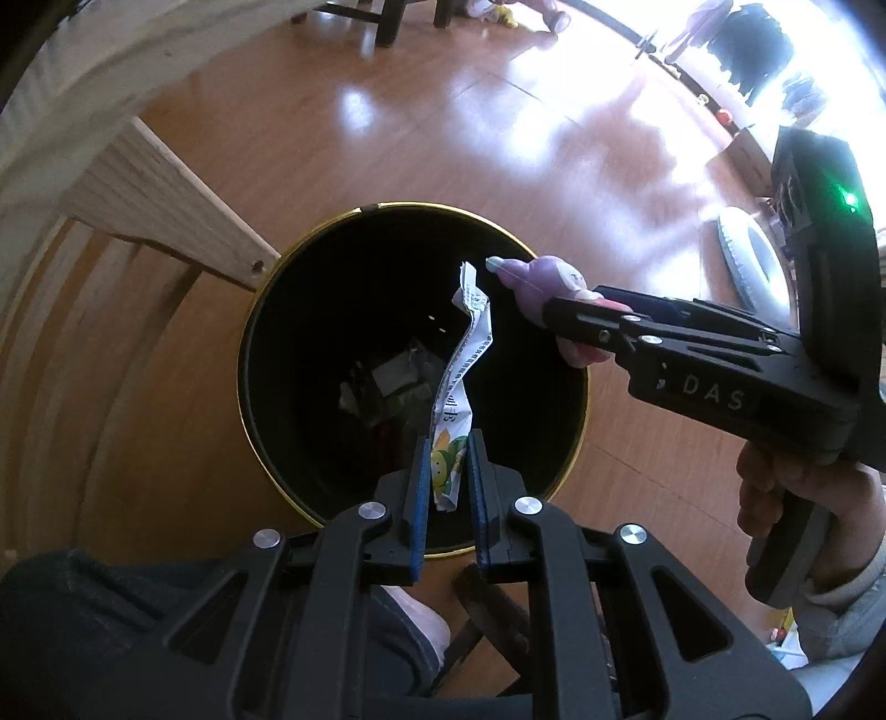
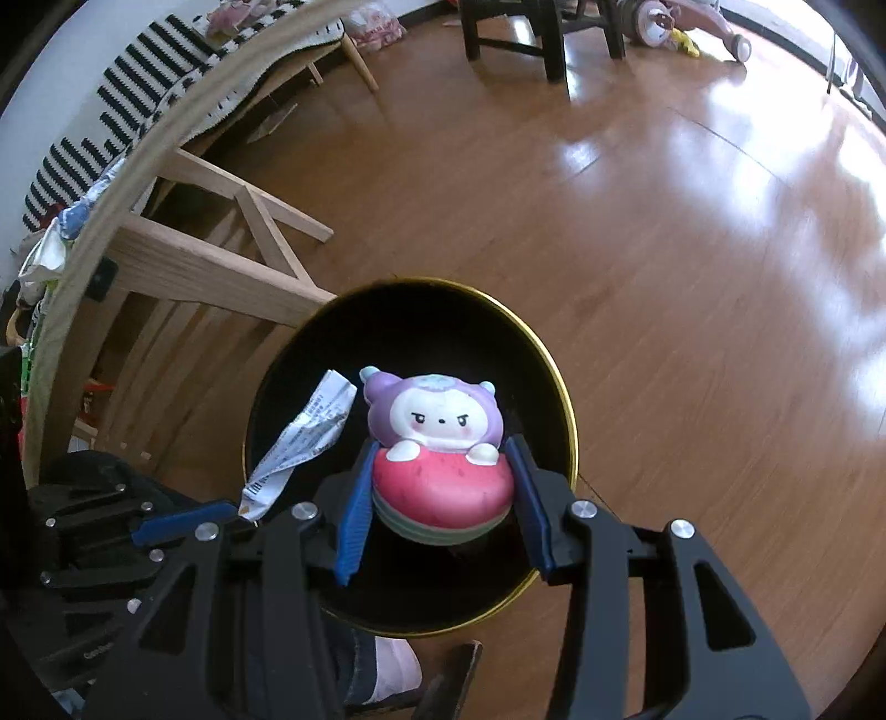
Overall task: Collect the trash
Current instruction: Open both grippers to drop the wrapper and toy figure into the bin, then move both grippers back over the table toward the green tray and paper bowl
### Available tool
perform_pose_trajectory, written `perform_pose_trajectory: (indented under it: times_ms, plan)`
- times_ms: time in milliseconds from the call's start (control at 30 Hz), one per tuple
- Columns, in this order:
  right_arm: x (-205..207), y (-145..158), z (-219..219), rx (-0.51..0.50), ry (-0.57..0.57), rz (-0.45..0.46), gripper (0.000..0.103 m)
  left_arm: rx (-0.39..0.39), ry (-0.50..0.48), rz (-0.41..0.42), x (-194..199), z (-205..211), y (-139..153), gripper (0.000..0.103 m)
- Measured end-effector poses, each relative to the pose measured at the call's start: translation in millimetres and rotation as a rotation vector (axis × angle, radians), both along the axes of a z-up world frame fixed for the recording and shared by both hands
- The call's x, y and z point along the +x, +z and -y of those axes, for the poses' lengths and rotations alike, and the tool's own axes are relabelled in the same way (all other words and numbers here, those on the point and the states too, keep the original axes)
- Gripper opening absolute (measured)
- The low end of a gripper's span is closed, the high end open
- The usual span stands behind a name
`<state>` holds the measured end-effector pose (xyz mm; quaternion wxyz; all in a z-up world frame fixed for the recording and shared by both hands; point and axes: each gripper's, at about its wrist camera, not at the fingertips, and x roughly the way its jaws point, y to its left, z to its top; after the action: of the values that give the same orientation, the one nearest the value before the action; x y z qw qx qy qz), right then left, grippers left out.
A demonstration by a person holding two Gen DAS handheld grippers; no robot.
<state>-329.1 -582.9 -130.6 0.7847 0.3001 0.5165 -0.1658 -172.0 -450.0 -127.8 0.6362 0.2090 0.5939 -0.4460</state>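
Observation:
A black trash bin with a gold rim (image 1: 260,310) stands on the wood floor below both grippers, with some scraps at its bottom. My left gripper (image 1: 449,451) is shut on a crumpled white snack wrapper (image 1: 462,354) and holds it over the bin's mouth. My right gripper (image 2: 440,448) is shut on a squishy toy (image 2: 437,437), a purple-and-white creature on a red base, also over the bin (image 2: 559,387). The toy (image 1: 545,288) and the right gripper show in the left wrist view. The wrapper (image 2: 307,432) shows at the left of the right wrist view.
A light wooden table frame (image 2: 221,271) stands left of the bin. Dark chair legs (image 2: 548,44) and toys (image 2: 675,27) lie far across the floor. My foot in a pink slipper (image 2: 387,675) is just behind the bin.

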Motion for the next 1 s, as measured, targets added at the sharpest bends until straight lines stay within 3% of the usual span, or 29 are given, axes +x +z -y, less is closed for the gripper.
perform_pose_trajectory:
  times_ms: [300,333,367,400,433,467,600,700,800,900,1000]
  plan:
    - [8.4,1.5,6.5,0.019,-0.001,-0.007,0.048,0.015,-0.001,-0.009,-7.1,7.6,-7.8,0.013]
    - [8.4,3.9,6.9,0.019,-0.005,0.004,0.052,0.02,-0.003,-0.004,-7.8,8.4,-7.4,0.013]
    - [7.0,7.9,7.3,0.015,-0.011,0.02,0.062,0.023,-0.002,0.008,-8.5,8.5,-5.8,0.017]
    - [3.9,15.1,8.7,0.002,-0.026,0.04,0.073,0.029,0.002,0.022,-8.7,8.6,-4.6,0.022]
    - [1.1,22.5,10.4,-0.015,-0.043,0.06,0.09,0.027,0.008,0.036,-9.1,8.1,-1.4,0.046]
    - [-2.8,31.6,13.4,-0.035,-0.063,0.08,0.094,0.016,0.016,0.053,-9.3,6.8,3.5,0.073]
    - [-14.7,69.9,27.0,-0.092,-0.127,0.189,0.096,-0.081,0.042,0.07,-11.4,0.2,28.4,0.095]
    - [-13.7,103.6,27.7,-0.186,-0.136,0.25,0.096,-0.136,0.039,0.076,-15.3,-5.7,52.5,0.095]
    - [-0.3,131.6,11.1,-0.262,-0.095,0.297,0.096,-0.199,0.037,0.161,-17.3,-24.2,88.3,0.096]
    - [30.5,144.2,-15.9,-0.288,0.016,0.316,0.096,-0.213,0.162,0.328,1.9,-70.3,121.1,0.097]
    - [73.9,143.2,-57.0,-0.309,0.157,0.303,0.096,-0.19,0.354,0.372,35.9,-132.0,133.6,0.097]
